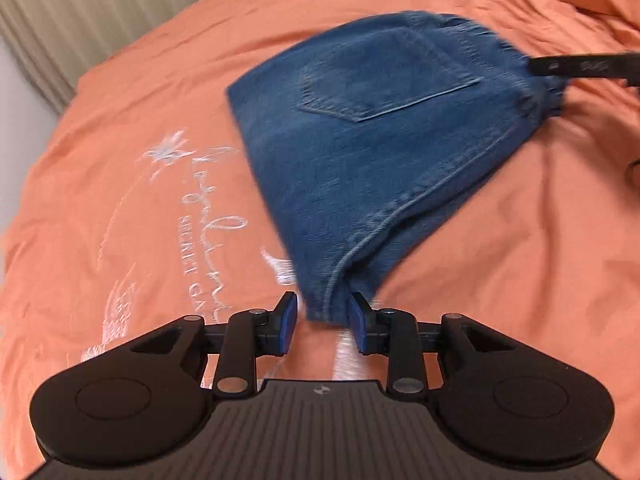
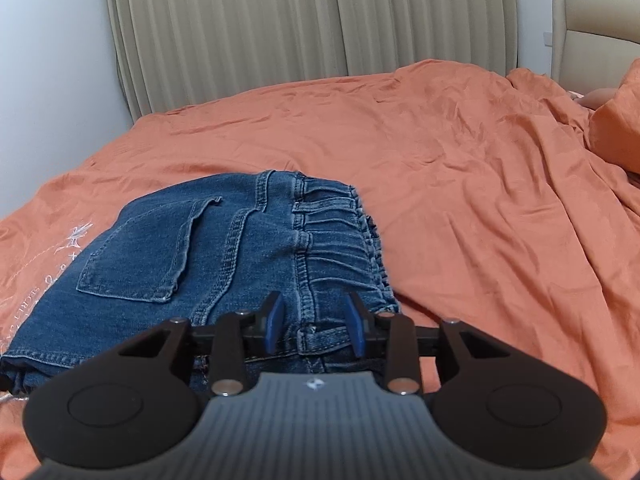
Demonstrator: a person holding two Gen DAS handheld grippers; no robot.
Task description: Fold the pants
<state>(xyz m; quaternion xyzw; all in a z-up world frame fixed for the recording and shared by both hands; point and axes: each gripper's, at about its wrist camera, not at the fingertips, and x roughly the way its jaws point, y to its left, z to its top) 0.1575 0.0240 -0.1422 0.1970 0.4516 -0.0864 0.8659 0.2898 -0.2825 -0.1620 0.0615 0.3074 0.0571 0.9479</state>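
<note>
the pants lie folded into a thick blue bundle on the orange bedspread, back pocket facing up, the gathered waistband toward my right side and the folded seam corner toward my left.

my left gripper stands with its jaws partly apart. the corner of the denim sits in the gap, close against the right-hand pad, while the left-hand pad is clear of the cloth, so i am not clamping it. this view is blurred, and white stitched lettering shows on the bedspread just beside the pants.

my right gripper is over the waistband end, jaws also partly apart, with the belt-loop edge of the waistband between the pads. neither pad presses on the denim, so nothing is held there either. in the left view my right gripper's dark finger reaches in at the waistband.

beige curtains hang behind the bed.
</note>
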